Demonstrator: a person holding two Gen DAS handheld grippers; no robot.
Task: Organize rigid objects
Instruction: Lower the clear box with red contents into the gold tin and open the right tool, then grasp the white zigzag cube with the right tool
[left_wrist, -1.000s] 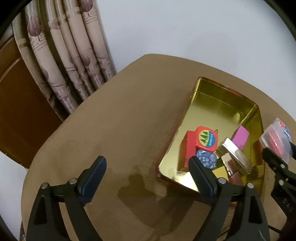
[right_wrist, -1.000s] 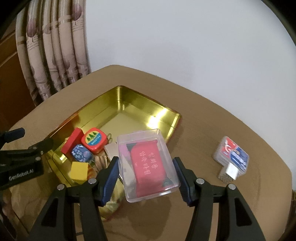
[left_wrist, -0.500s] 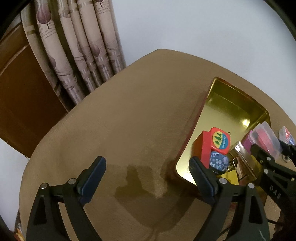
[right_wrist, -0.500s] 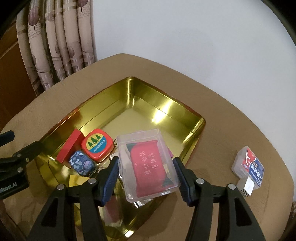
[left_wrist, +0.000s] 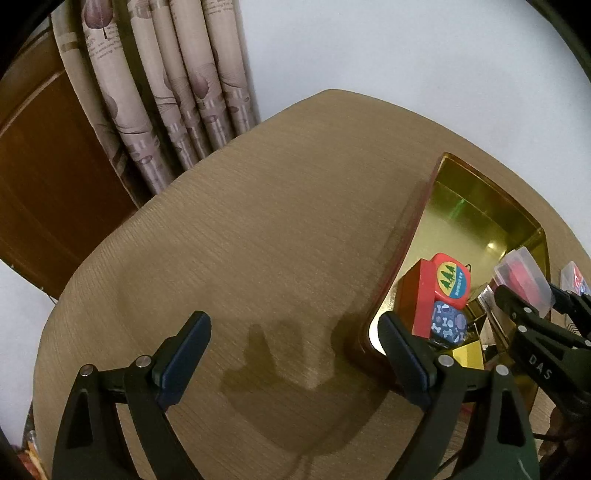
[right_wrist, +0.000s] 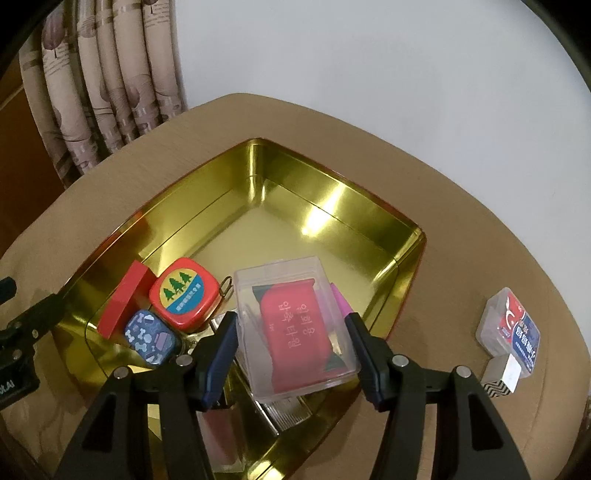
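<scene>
The right gripper (right_wrist: 291, 350) grips a clear plastic case with a red insert (right_wrist: 295, 328) low in the frame, above the gold metal tin (right_wrist: 369, 206). The placing step seems in hand; next it needs lowering into bare tin floor and letting go. The left gripper (left_wrist: 295, 354) stands wide apart, holding nothing, over the tan table (left_wrist: 258, 229).

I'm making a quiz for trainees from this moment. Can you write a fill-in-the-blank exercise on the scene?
1. The right gripper holds a clear plastic ____ with red contents.
2. The tape measure lies inside the ____ tin.
3. The left gripper is open and holds ____.

Missing words: box; gold; nothing
</scene>
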